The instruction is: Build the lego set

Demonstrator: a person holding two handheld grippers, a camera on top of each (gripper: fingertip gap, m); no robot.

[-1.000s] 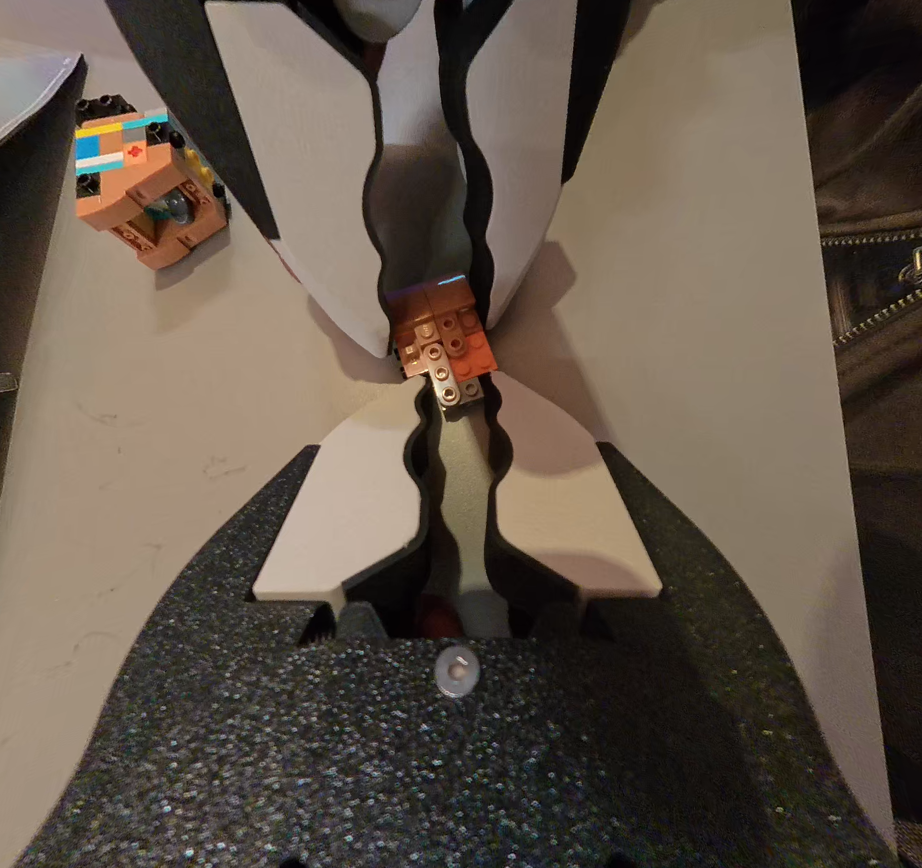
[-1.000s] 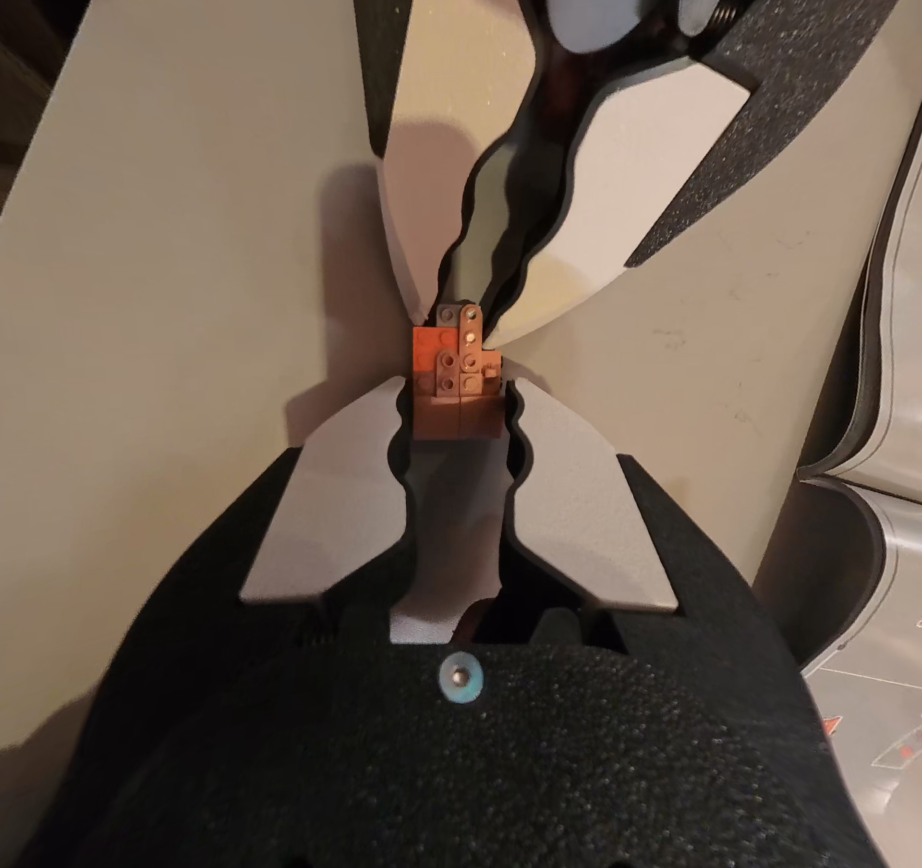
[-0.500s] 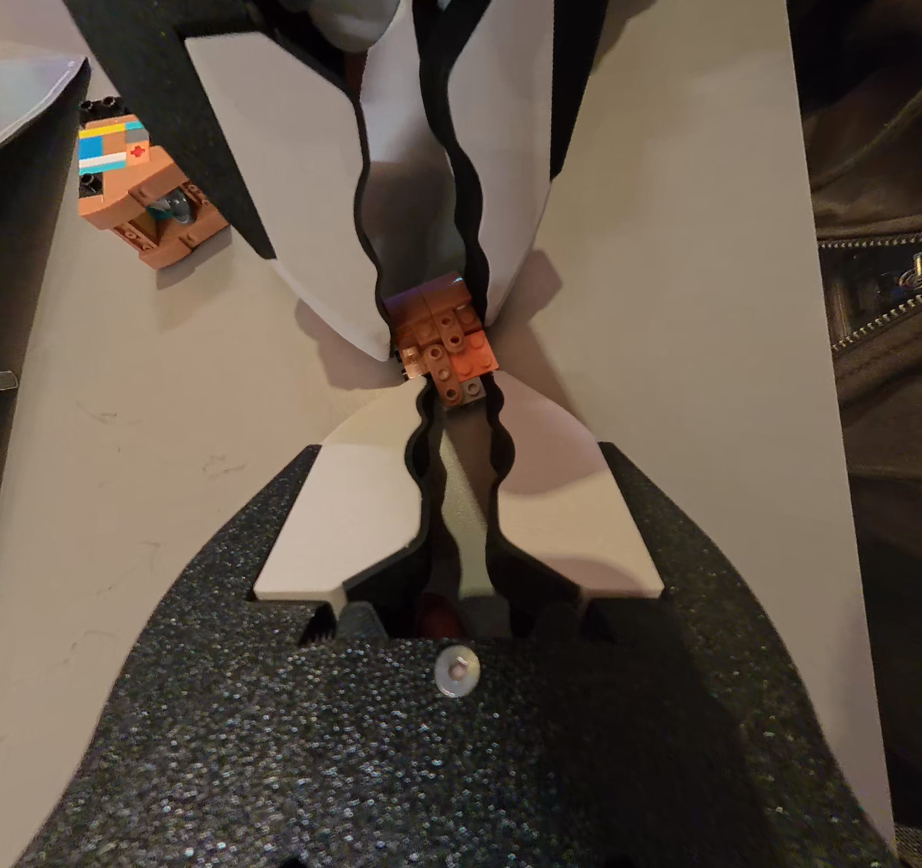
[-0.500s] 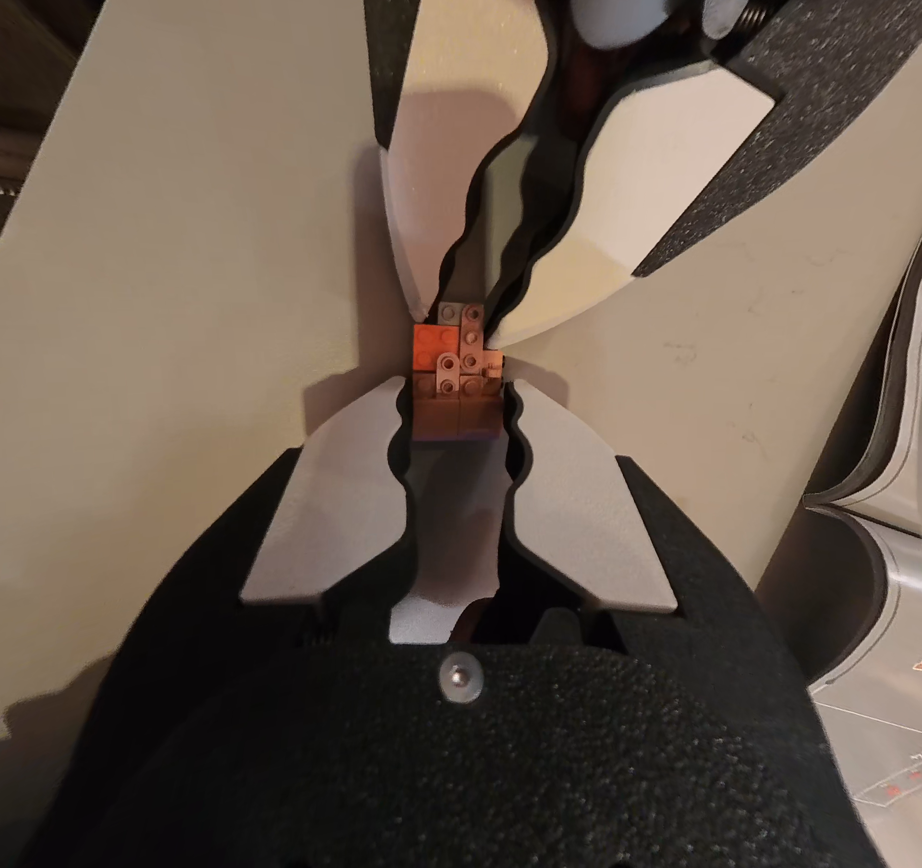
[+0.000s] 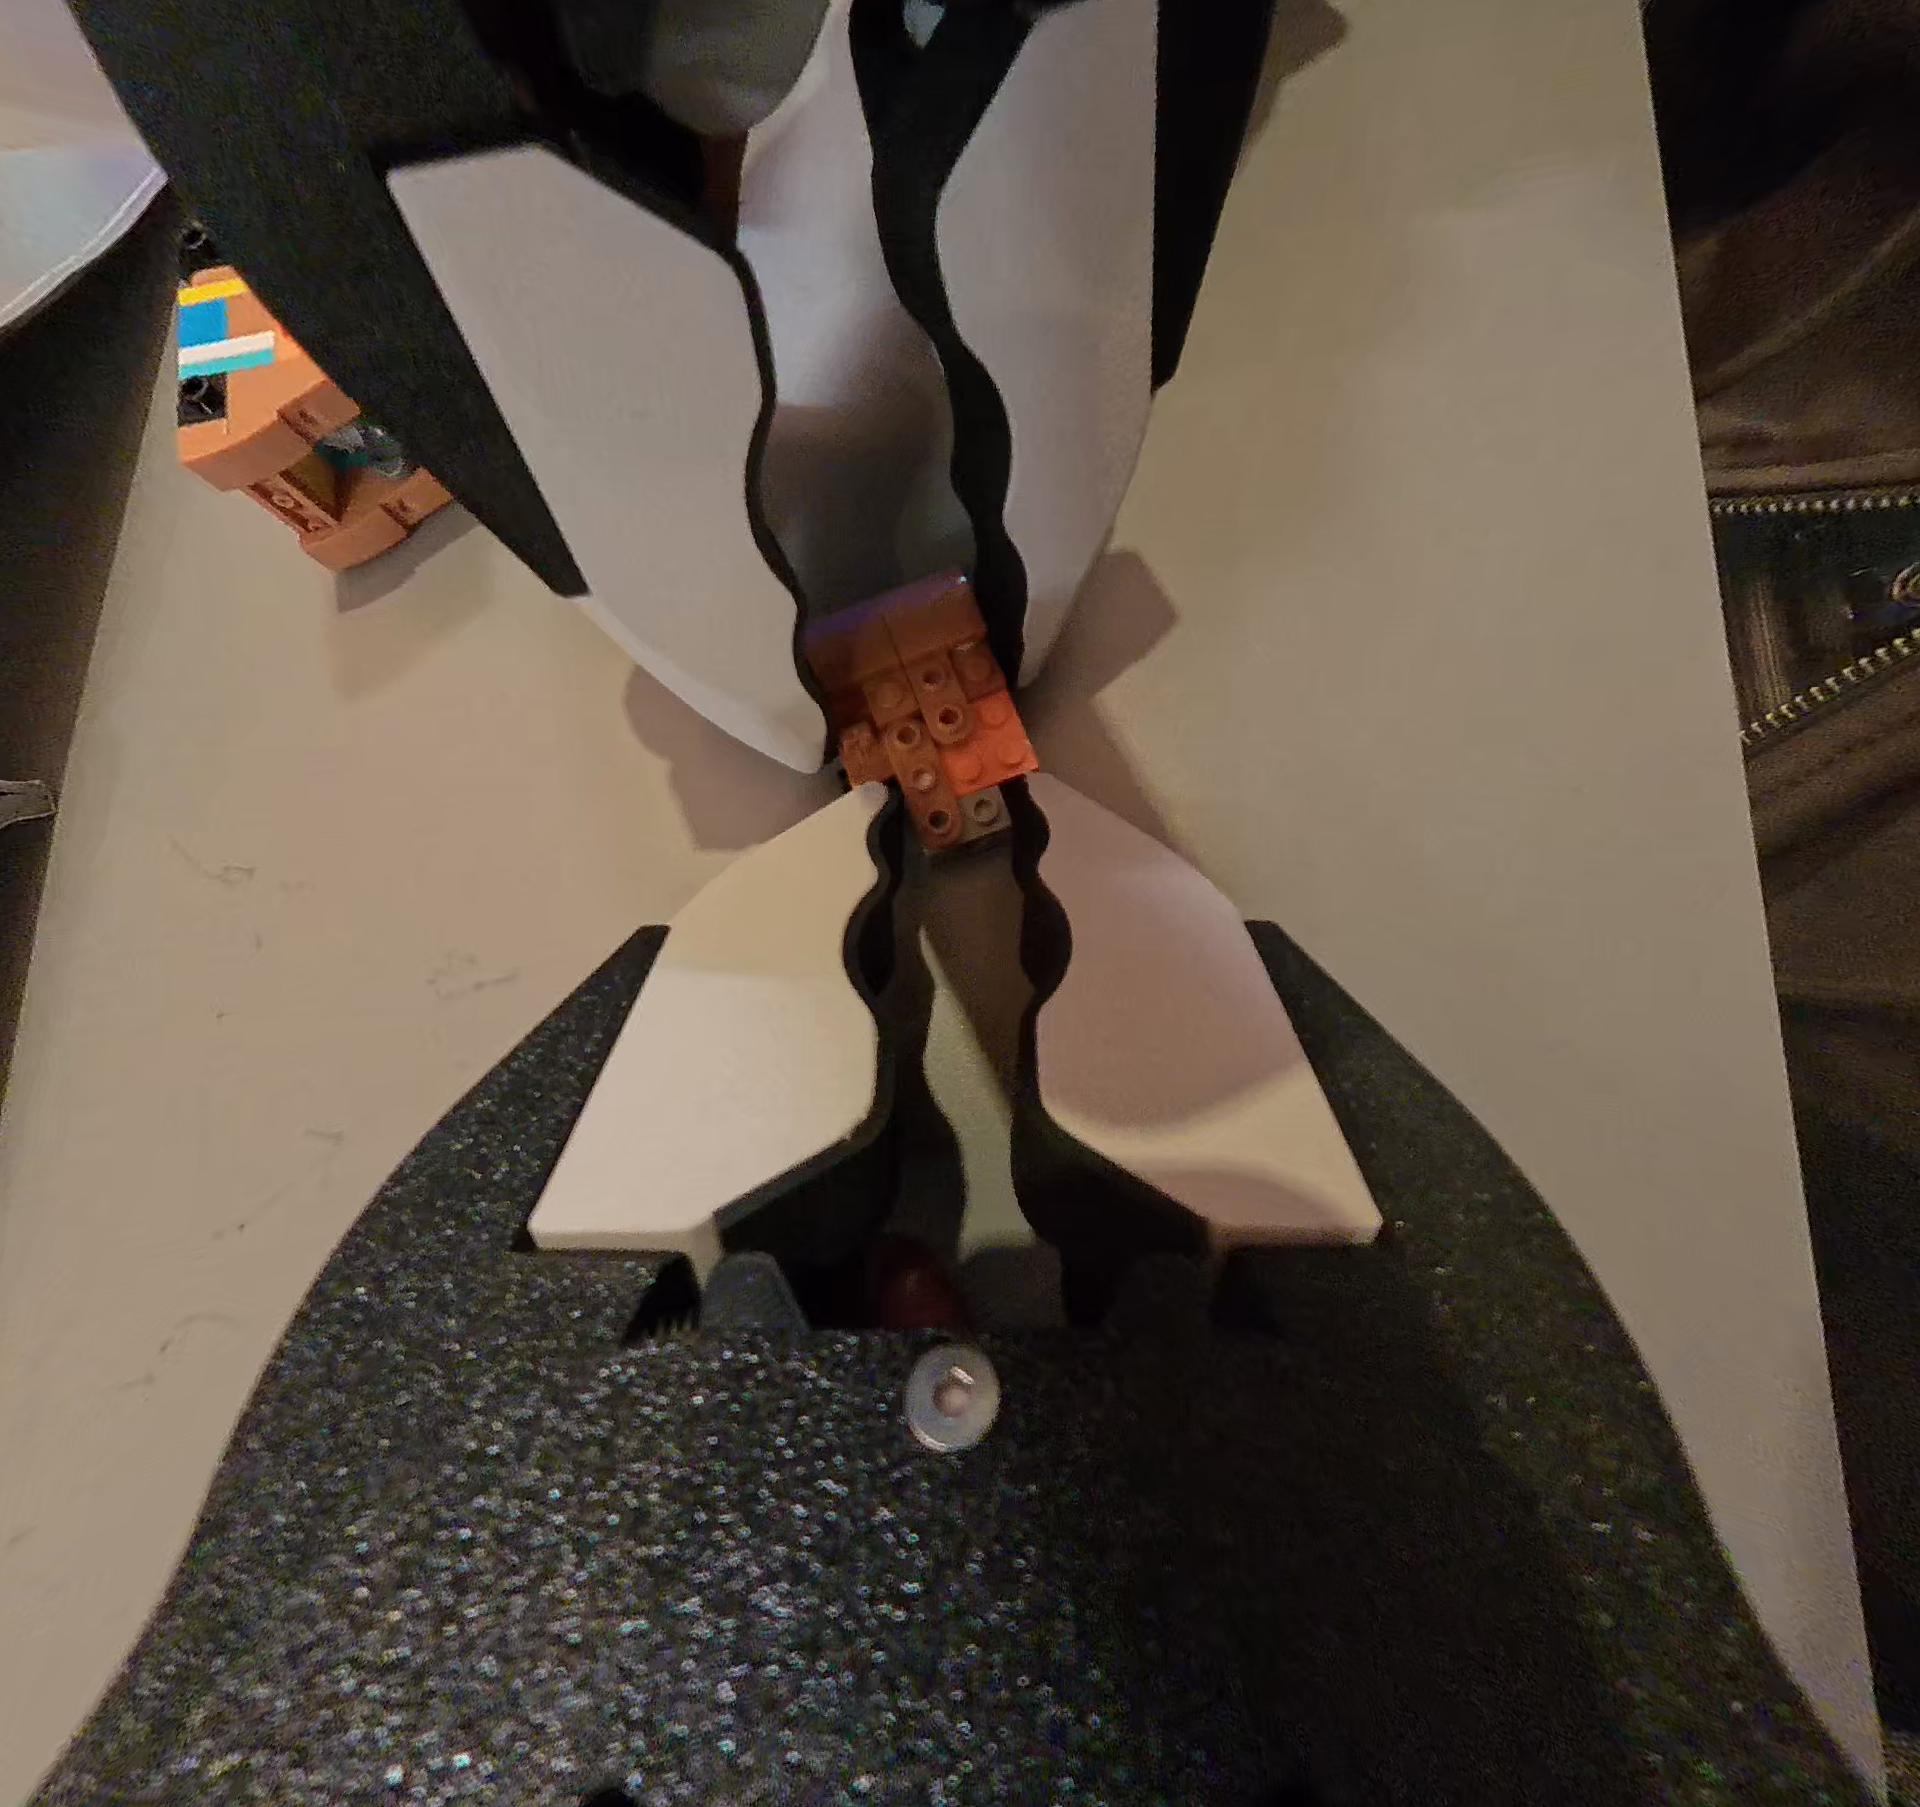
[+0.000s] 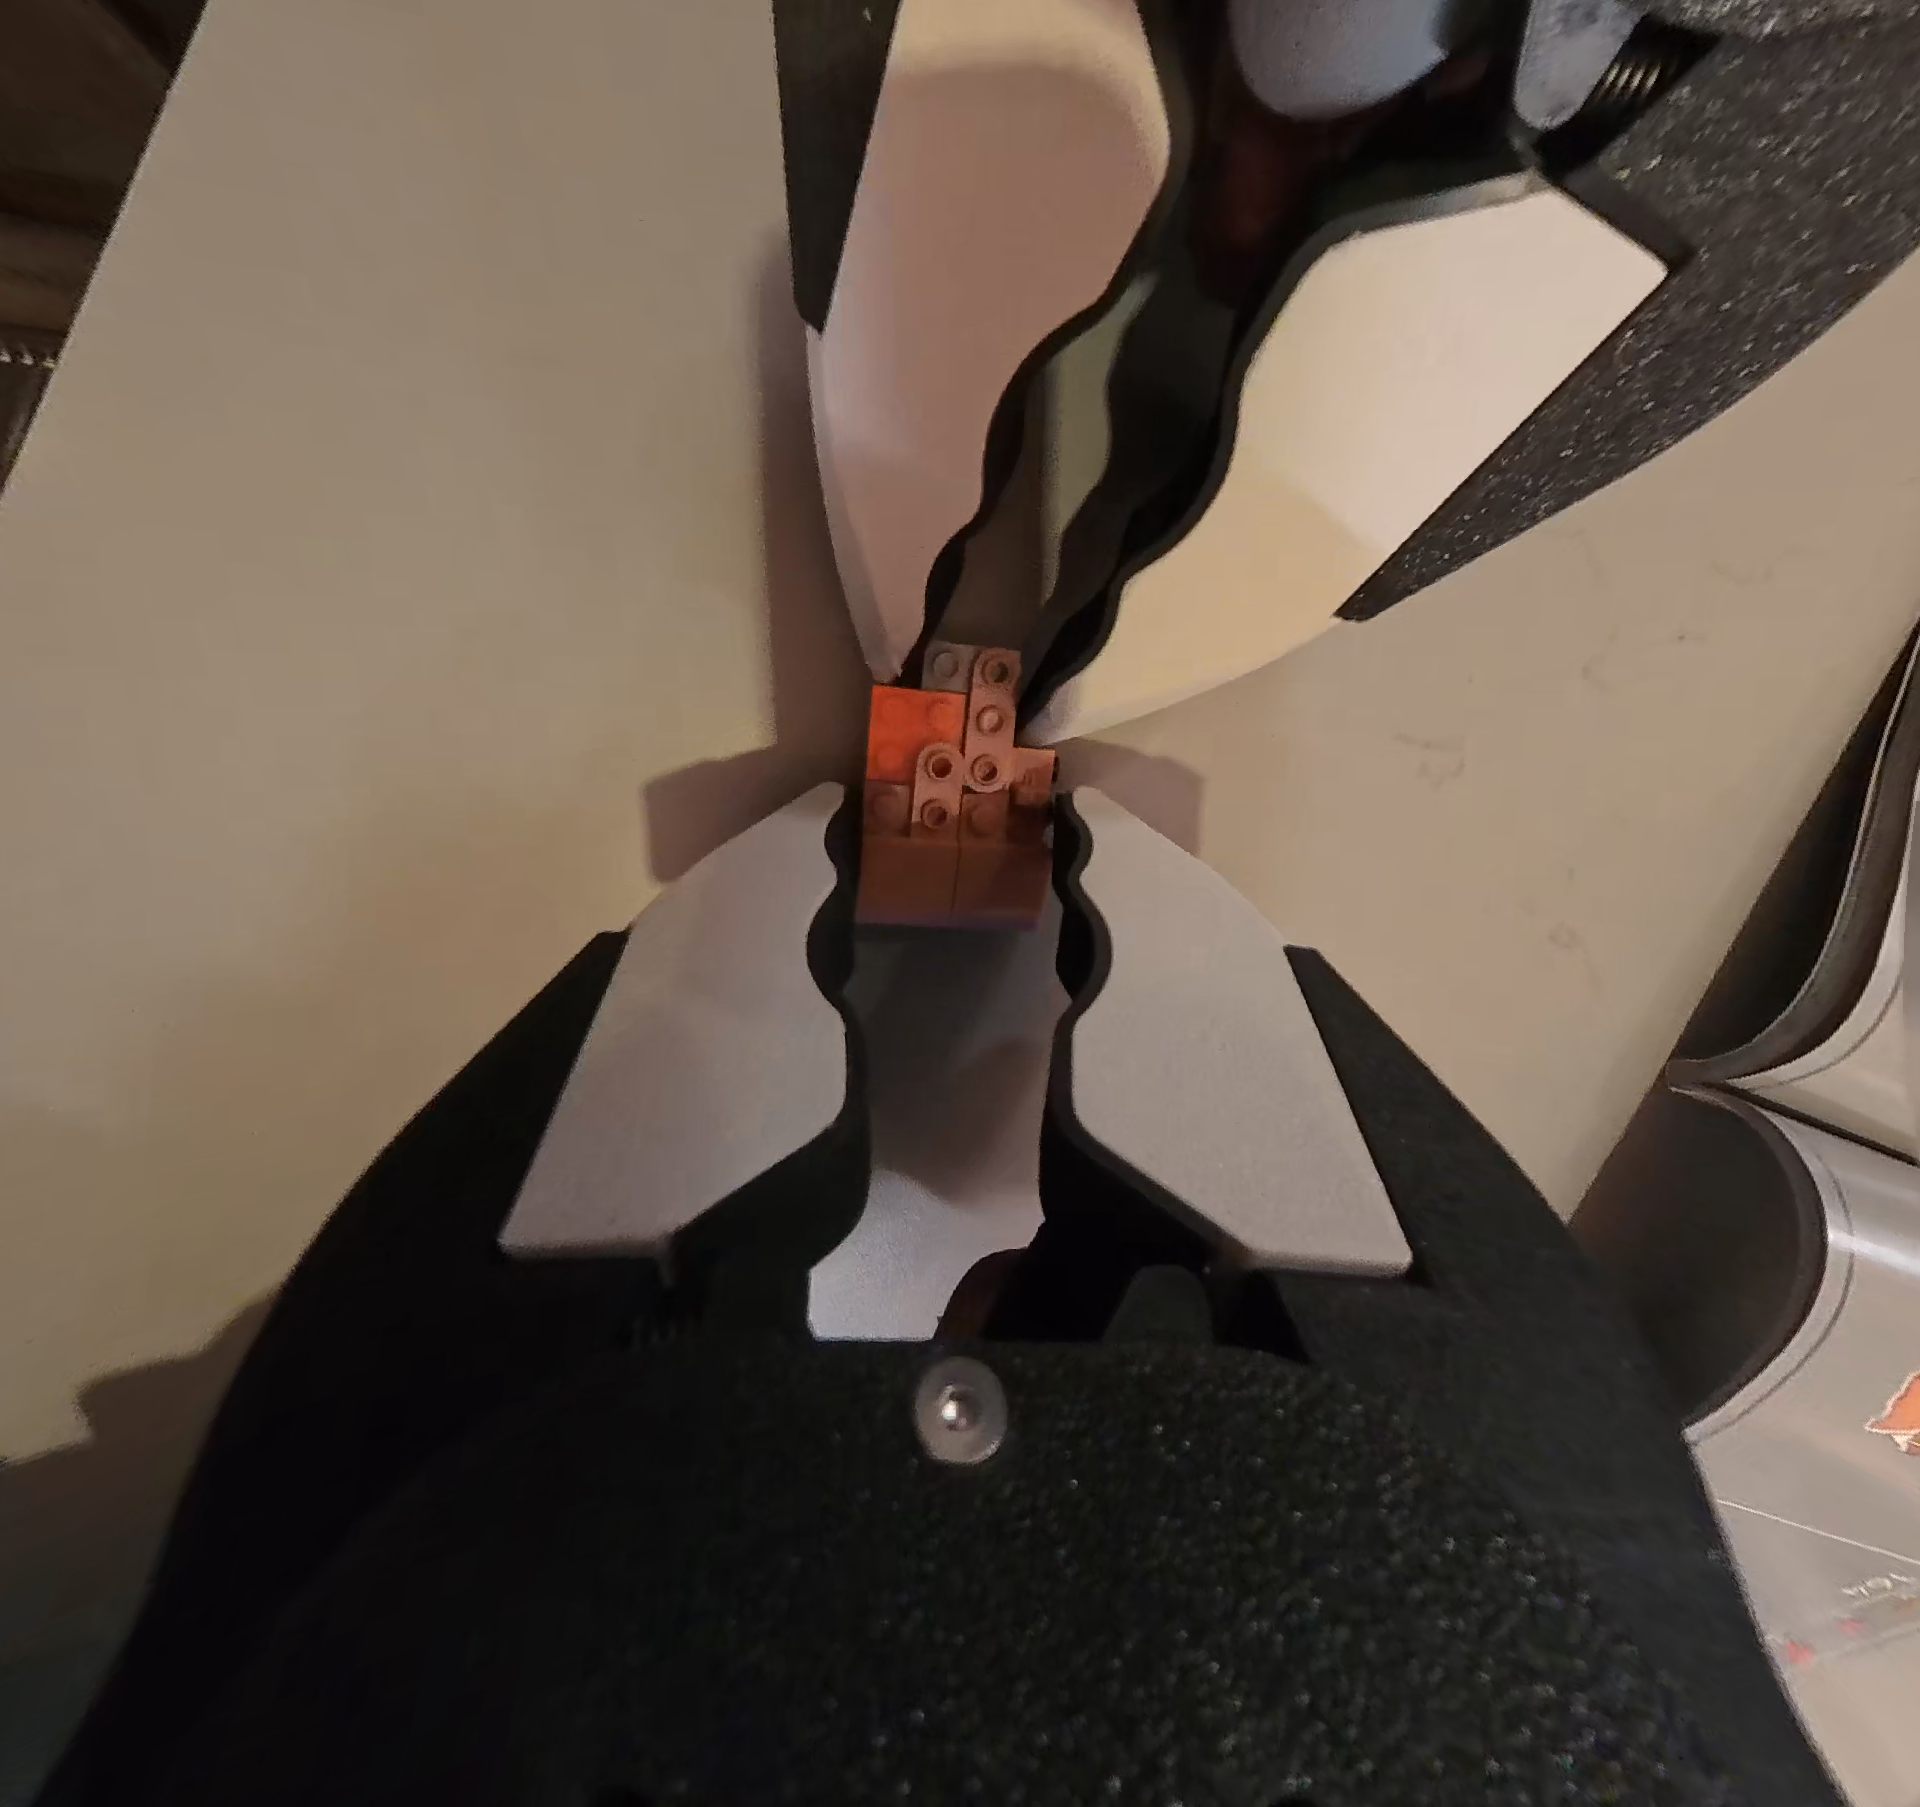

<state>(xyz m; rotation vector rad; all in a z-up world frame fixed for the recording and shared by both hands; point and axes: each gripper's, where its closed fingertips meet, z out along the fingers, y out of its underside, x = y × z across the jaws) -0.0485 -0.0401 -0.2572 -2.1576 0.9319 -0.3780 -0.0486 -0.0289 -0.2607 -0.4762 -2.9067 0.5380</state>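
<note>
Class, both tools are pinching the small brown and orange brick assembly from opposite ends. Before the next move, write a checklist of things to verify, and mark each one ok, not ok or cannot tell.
1. Left tool grips the grey and brown end of the brick assembly: ok.
2. Right tool grips the dark brown end: ok.
3. Assembly lifted off the table: cannot tell.
4. Studded face turned toward both cameras: ok.
5. Second lego build, at the far left of the left wrist view, clear of both tools: ok.
6. Bricks pressed fully together: cannot tell.
</note>
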